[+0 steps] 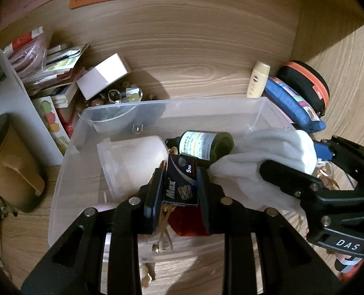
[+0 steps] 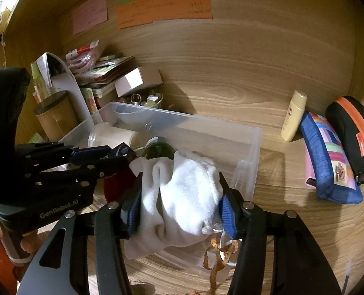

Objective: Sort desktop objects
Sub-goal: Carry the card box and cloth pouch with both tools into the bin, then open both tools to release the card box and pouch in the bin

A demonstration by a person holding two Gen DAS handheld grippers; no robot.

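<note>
1. The landmark is the clear plastic bin (image 1: 66,172) on the wooden surface (image 1: 206,56); both hand-held grippers hang over its near side.
2. Inside the bin, at its left, a translucent tub (image 1: 132,164) lies on its side, and a dark green bottle (image 1: 206,145) lies beside it toward the middle.
3. The left hand-held gripper (image 1: 180,186) is nearly closed; its pads press a small dark card pack marked "Max" (image 1: 179,182). It is above the near middle of the bin, so I judge it should go lower before it lets go, so that the pack does not bounce off the tub.
4. The right hand-held gripper (image 2: 179,196) is about half open, with a bundle of white socks (image 2: 184,194) between its fingers. The blue pads touch the cloth, but I cannot tell how firmly. The socks are over the near right part of the bin.
5. A gold ribbon (image 2: 218,258) hangs under the socks; it may catch on the bin's rim.
6. Release over free floor, away from the bottle.
</note>
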